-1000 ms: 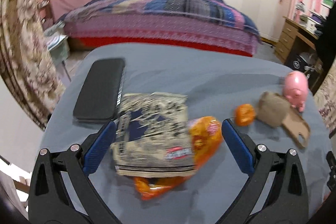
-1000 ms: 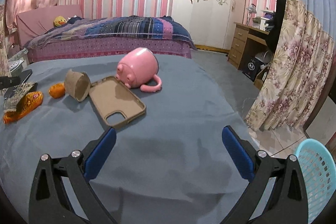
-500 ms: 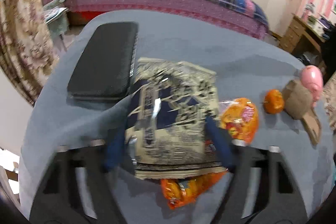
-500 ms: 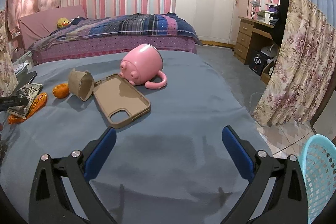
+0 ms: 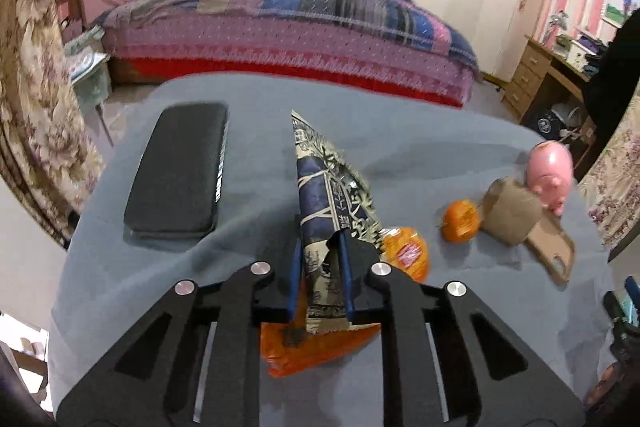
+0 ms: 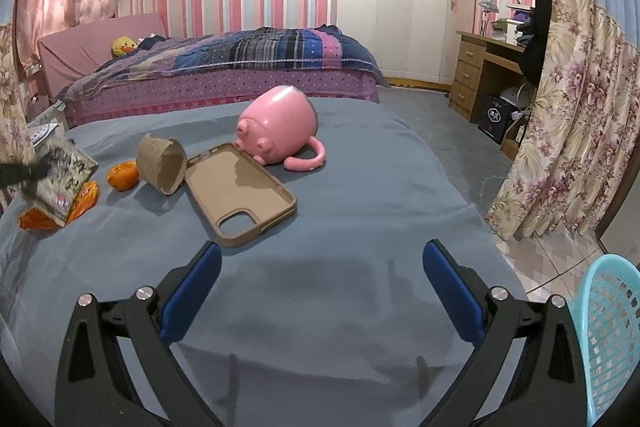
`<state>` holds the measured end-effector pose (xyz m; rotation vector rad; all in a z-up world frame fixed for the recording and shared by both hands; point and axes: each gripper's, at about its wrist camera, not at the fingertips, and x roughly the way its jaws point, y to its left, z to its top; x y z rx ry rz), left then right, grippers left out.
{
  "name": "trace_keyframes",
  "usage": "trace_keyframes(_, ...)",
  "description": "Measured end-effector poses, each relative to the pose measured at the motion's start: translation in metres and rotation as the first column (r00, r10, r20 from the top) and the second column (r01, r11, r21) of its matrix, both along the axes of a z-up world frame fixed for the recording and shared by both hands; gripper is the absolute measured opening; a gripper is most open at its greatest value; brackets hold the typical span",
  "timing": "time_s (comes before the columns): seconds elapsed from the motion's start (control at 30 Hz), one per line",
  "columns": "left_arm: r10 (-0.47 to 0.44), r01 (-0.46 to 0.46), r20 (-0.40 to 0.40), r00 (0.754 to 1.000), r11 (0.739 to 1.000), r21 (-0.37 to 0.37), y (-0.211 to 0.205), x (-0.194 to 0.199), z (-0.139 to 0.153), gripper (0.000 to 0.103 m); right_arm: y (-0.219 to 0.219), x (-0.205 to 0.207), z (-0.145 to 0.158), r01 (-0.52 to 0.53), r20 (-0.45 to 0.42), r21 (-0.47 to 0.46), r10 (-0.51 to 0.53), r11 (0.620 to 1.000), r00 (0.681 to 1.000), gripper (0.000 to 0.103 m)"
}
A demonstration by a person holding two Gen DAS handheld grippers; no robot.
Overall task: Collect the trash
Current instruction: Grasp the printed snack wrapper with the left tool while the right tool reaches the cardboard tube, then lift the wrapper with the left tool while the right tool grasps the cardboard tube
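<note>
My left gripper (image 5: 320,259) is shut on a beige and blue printed snack wrapper (image 5: 332,199) and holds it folded and tilted above the grey table (image 5: 256,163). An orange snack bag (image 5: 316,351) lies under it. The wrapper (image 6: 60,179) and orange bag (image 6: 78,207) also show at the far left of the right wrist view. A small orange fruit (image 5: 460,221) and a brown paper cup (image 5: 508,213) on its side lie to the right. My right gripper (image 6: 320,291) is open and empty above bare table.
A black case (image 5: 176,171) lies left of the wrapper. A tan phone case (image 6: 240,195) and a pink pig mug (image 6: 276,127) on its side lie mid-table. A turquoise basket (image 6: 612,339) stands on the floor at the right. A bed (image 6: 224,67) is behind.
My left gripper came down over the wrapper, shut on it and lifted it, folding it upright. The right gripper barely moved.
</note>
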<state>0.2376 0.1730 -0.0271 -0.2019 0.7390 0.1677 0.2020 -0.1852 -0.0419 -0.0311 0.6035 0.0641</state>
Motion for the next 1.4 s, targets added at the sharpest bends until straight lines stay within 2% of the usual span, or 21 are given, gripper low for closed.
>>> trace_keyframes(0.13, -0.038, 0.037, 0.018, 0.999, 0.998, 0.053, -0.018, 0.000, 0.011, 0.014, 0.015, 0.001, -0.001, -0.029, -0.009, -0.015, 0.029, 0.999, 1.000, 0.098)
trace_keyframes(0.27, -0.088, 0.087, 0.013, 0.996, 0.996, 0.025, -0.032, 0.006, 0.015, 0.010, 0.031, 0.005, 0.001, -0.068, -0.004, -0.026, 0.067, 0.997, 0.998, 0.098)
trace_keyframes(0.43, -0.121, 0.122, -0.009, 0.993, 0.989, 0.088, -0.046, 0.010, 0.012, 0.004, 0.056, 0.022, 0.007, -0.112, 0.012, -0.014, 0.112, 0.994, 0.994, 0.098)
trace_keyframes(0.67, -0.054, 0.053, 0.062, 0.997, 0.998, 0.017, -0.012, -0.002, 0.031, 0.002, 0.105, 0.058, 0.013, -0.191, 0.029, -0.029, 0.192, 0.981, 0.981, 0.098)
trace_keyframes(0.77, -0.056, 0.057, 0.082, 0.995, 0.998, -0.012, -0.006, -0.003, 0.036, 0.001, 0.124, 0.074, 0.013, -0.217, 0.028, -0.050, 0.219, 0.975, 0.975, 0.098)
trace_keyframes(0.9, -0.065, 0.064, 0.049, 0.997, 0.998, 0.026, -0.011, 0.003, 0.029, 0.001, 0.143, 0.095, 0.005, -0.252, -0.017, -0.076, 0.251, 0.965, 0.968, 0.097)
trace_keyframes(0.93, -0.063, 0.062, 0.044, 0.997, 0.998, 0.026, -0.011, 0.004, 0.028, 0.001, 0.146, 0.099, 0.004, -0.256, -0.025, -0.082, 0.255, 0.963, 0.967, 0.094)
trace_keyframes(1.0, -0.062, 0.062, 0.041, 0.997, 0.998, 0.016, -0.010, 0.005, 0.028, 0.001, 0.153, 0.106, 0.001, -0.275, -0.044, -0.080, 0.272, 0.958, 0.961, 0.078)
trace_keyframes(1.07, -0.066, 0.065, 0.043, 0.997, 0.998, 0.020, -0.011, 0.005, 0.029, 0.001, 0.155, 0.113, -0.001, -0.305, -0.070, -0.049, 0.301, 0.951, 0.951, 0.055)
trace_keyframes(1.17, -0.078, 0.076, 0.042, 0.996, 0.996, 0.051, -0.016, 0.004, 0.030, 0.001, 0.157, 0.117, -0.004, -0.359, -0.087, -0.027, 0.355, 0.933, 0.931, 0.032)
trace_keyframes(1.3, -0.086, 0.084, 0.037, 0.996, 0.995, 0.056, -0.019, 0.005, 0.031, 0.001, 0.157, 0.110, 0.000, -0.393, -0.048, -0.043, 0.391, 0.918, 0.919, 0.009)
trace_keyframes(1.33, -0.090, 0.088, 0.039, 0.995, 0.995, 0.057, -0.020, 0.005, 0.032, 0.001, 0.158, 0.108, 0.000, -0.391, -0.040, -0.049, 0.389, 0.919, 0.920, 0.005)
trace_keyframes(1.4, -0.101, 0.098, 0.047, 0.994, 0.993, 0.061, -0.024, 0.003, 0.035, 0.001, 0.153, 0.099, 0.006, -0.379, -0.013, -0.052, 0.378, 0.924, 0.926, 0.005)
